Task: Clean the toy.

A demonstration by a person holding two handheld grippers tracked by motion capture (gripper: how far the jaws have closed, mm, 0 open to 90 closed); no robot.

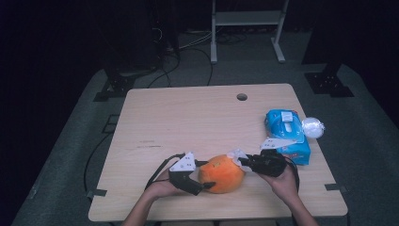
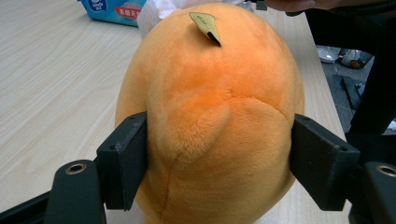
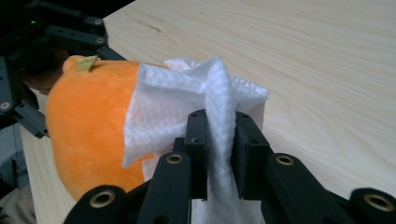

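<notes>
Jaws of the left gripper [image 1: 200, 181] stand partly open and press on both flanks of the orange plush [image 1: 222, 174], pinning it on the surface [image 1: 188, 117] near the front edge; in the left gripper view the pads dent the fur on each side and a small yellow tag [image 2: 205, 25] sticks up from the top. To its right, the right gripper [image 1: 245, 161] has its jaws nearly shut on a pinched fold of white wipe [image 3: 187, 98], and the loose part of the sheet is draped against the plush's upper end. Farther right, a blue wipe pack [image 1: 288, 136] lies near the surface's edge with a crumpled white wad [image 1: 313, 127] just beside it.

Judging by this, the wipe is out of the pack, the plush is steadied, and wiping is under way or just starting. Most of the orange fur lies uncovered, so the bulk of the rubbing looks to be left, then discarding the wipe.
</notes>
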